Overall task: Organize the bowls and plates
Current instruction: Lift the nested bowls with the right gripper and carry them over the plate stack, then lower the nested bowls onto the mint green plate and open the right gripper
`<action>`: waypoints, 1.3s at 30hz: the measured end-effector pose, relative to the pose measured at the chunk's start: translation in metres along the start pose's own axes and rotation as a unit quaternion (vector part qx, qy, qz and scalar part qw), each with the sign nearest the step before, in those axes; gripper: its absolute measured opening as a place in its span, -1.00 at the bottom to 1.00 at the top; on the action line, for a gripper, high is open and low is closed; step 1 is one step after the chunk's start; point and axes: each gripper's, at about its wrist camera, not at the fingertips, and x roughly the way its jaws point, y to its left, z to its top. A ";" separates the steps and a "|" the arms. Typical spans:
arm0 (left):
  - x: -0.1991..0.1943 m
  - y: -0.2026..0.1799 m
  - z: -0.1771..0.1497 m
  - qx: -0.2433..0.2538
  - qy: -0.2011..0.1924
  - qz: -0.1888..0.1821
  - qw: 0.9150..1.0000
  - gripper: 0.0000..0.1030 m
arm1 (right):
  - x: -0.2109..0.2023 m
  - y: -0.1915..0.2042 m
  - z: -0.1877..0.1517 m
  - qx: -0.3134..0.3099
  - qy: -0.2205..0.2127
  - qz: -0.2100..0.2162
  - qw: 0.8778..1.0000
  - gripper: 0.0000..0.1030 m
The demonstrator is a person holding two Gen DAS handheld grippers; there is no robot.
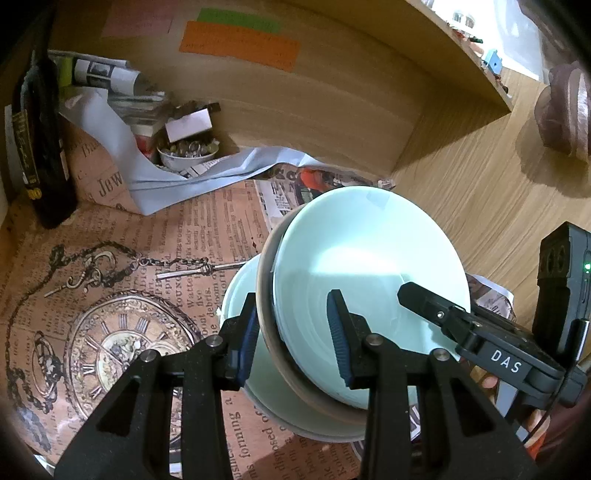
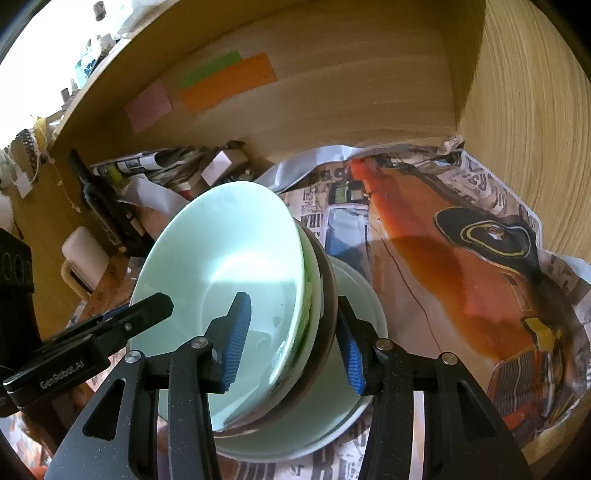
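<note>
While both claws straddle opposite rims of the pale green bowl stack, the left gripper and right gripper each stand spread around the stacked rims, contact uncertain. Directly beneath sits a wider pale dish. Beyond lies newspaper lining. Nesting appears done; final placement remains.

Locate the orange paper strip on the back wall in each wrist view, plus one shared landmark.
Left wrist: orange paper strip sits top centre on the wooden back wall, just below a green strip.
Right wrist: orange paper strip sits upper centre-left, tilted, with the green strip along its upper left edge.
Shared landmark: the pale green bowl straddled by both tongs.
</note>
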 end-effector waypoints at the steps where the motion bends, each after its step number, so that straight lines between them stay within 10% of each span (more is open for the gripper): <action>1: 0.001 0.000 0.000 0.002 -0.001 0.001 1.000 -0.30 | 0.001 -0.001 -0.001 0.000 0.002 -0.001 1.000 -0.18; 27: 0.020 0.014 0.005 -0.015 0.017 -0.012 1.000 -0.30 | 0.014 -0.005 0.002 0.002 0.000 0.020 1.000 -0.04; 39: -0.035 -0.003 0.017 0.031 -0.078 0.030 0.996 -0.06 | -0.020 0.011 0.009 -0.038 -0.066 -0.012 0.997 0.16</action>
